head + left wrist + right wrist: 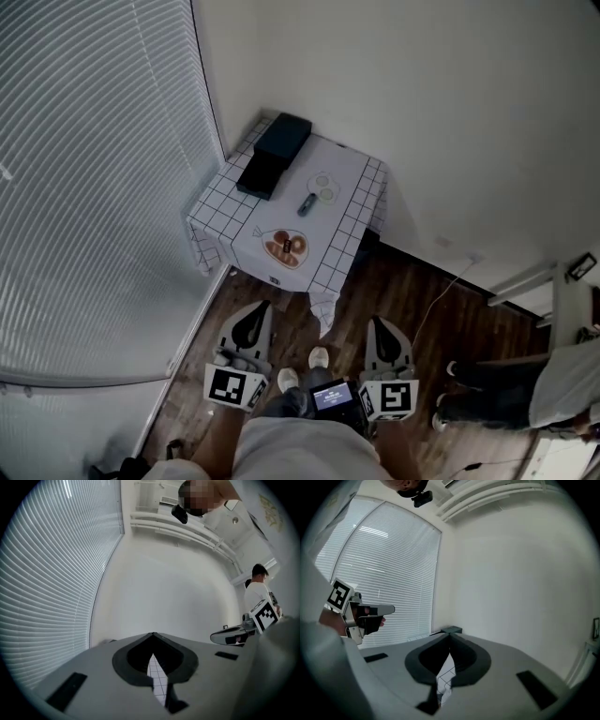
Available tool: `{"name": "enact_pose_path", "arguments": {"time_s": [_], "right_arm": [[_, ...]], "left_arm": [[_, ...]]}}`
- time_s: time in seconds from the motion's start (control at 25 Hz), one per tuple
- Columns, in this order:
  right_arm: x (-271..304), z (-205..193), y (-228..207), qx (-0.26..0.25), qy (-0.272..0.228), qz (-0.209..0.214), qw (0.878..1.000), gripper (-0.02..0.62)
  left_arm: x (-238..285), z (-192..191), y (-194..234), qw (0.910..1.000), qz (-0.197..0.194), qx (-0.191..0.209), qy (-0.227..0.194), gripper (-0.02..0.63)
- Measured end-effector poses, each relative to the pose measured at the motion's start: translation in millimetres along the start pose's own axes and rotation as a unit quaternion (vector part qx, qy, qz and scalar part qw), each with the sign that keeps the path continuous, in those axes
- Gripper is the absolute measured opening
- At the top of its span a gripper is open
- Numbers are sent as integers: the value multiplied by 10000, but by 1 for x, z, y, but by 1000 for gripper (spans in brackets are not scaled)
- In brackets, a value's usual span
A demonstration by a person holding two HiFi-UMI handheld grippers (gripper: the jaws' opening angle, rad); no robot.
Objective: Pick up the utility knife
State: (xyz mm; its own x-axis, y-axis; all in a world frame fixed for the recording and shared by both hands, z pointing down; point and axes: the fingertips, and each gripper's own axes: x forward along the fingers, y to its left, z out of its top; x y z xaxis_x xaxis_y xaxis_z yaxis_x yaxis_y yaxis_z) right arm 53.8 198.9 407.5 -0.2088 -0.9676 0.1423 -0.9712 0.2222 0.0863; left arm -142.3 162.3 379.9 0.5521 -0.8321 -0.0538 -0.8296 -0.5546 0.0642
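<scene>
The utility knife (307,203), small and dark blue-grey, lies near the middle of a small table with a white grid-pattern cloth (352,202) in the room's corner. Both grippers hover over the wooden floor in front of the table, well short of the knife and pointing toward it. My left gripper (262,306) is shut with nothing in it, and in the left gripper view its jaws (153,634) meet at the tip. My right gripper (378,322) also looks shut and empty, its tip (450,635) closed with a sliver of the cloth (445,677) showing behind it.
On the table stand two black boxes (283,136) (262,174) at the back, a pale round dish (323,185) and a heart-shaped dish (286,247) at the front. Window blinds (94,187) fill the left. Another person (562,375) stands at the right, near a white cable (450,286) on the floor.
</scene>
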Motion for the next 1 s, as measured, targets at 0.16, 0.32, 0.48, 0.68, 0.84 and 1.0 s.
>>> {"name": "enact_pose_path", "arguments": {"time_s": [0.16, 0.32, 0.48, 0.68, 0.84, 1.0], "right_arm": [[16, 5, -1, 57, -67, 40, 10000, 6], [37, 10, -7, 97, -115, 72, 9999, 6], [62, 12, -12, 120, -154, 153, 9997, 6], [95, 18, -19, 146, -194, 307, 9992, 6], [126, 16, -33, 222, -166, 378, 9989, 6], [153, 17, -46, 262, -146, 415, 9987, 6]], "left_arm": [[12, 2, 8, 10000, -8, 32, 10, 6], [30, 3, 18, 9998, 50, 166, 21, 6], [48, 2, 29, 9997, 118, 215, 17, 6], [74, 0, 45, 9994, 216, 262, 17, 6], [101, -4, 58, 9987, 357, 365, 0, 6], [129, -8, 69, 9987, 396, 299, 116, 6]]}}
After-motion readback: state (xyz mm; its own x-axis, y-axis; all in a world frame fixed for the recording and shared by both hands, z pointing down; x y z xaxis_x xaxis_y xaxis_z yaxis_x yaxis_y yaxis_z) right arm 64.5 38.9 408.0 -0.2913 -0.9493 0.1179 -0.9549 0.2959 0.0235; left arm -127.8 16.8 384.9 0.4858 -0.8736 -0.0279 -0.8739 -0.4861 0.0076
